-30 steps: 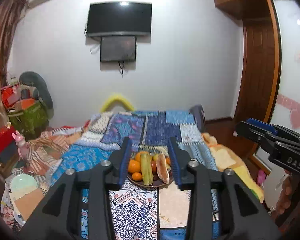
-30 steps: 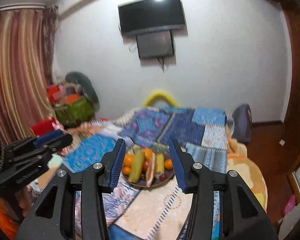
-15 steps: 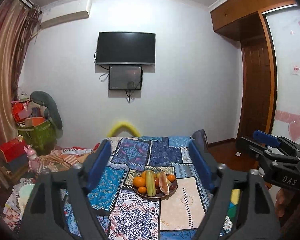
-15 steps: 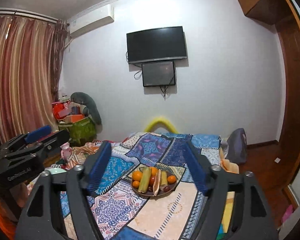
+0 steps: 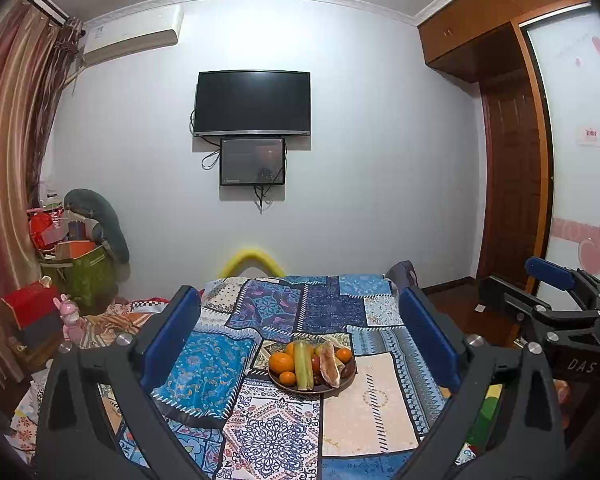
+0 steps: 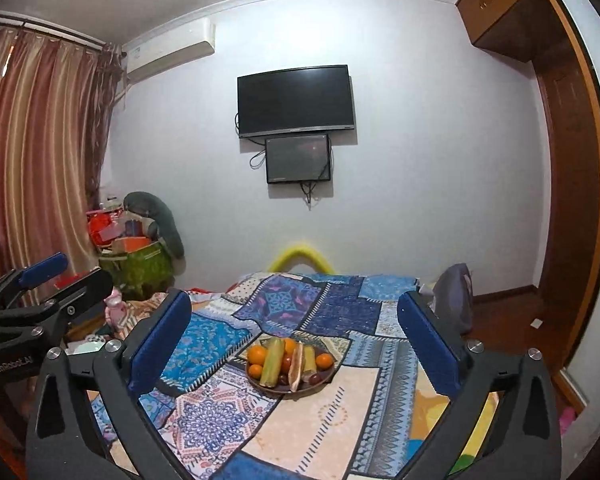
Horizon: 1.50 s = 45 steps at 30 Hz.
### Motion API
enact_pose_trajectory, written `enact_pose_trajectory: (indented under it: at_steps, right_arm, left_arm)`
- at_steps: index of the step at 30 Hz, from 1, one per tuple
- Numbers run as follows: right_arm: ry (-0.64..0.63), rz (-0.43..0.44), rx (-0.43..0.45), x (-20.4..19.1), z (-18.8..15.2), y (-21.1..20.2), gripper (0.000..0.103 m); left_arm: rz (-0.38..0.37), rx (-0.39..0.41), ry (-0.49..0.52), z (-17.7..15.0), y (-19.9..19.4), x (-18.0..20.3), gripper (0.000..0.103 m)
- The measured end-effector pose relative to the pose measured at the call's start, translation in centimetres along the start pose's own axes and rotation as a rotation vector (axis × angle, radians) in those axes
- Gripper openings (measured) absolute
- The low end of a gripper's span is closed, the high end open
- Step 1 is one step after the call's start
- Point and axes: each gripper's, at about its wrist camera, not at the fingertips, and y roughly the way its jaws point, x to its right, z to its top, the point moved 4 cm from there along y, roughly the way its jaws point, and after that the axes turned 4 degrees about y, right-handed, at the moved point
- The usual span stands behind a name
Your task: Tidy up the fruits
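Note:
A dark round plate (image 5: 342, 385) of fruit sits on a patchwork quilt (image 5: 276, 428). It holds oranges (image 5: 281, 361), a green corn cob (image 5: 302, 365), a pale long fruit (image 5: 329, 363) and small dark red fruits. The plate also shows in the right wrist view (image 6: 327, 382). My left gripper (image 5: 300, 336) is wide open and empty, well short of the plate. My right gripper (image 6: 294, 336) is also wide open and empty, held beside the left. Each gripper shows at the edge of the other's view.
The quilt covers a bed (image 6: 312, 432). A pile of boxes and bags (image 5: 76, 264) stands at the left wall by curtains (image 6: 32, 168). A television (image 5: 253, 103) hangs on the far wall. A wooden wardrobe and door (image 5: 512, 184) stand at the right.
Both grippers have opened wide from a narrow gap. Both have tilted up and drawn back, so the plate looks smaller and more of the wall shows.

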Motion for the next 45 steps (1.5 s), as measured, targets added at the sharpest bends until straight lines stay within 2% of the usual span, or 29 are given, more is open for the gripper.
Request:
enact_pose_trajectory:
  at_steps: [45]
  right_arm:
    - [-0.007, -0.006, 0.007, 0.13, 0.43, -0.75, 0.103]
  left_arm:
    - [-0.016, -0.003, -0.006, -0.42, 0.55, 0.25, 0.103]
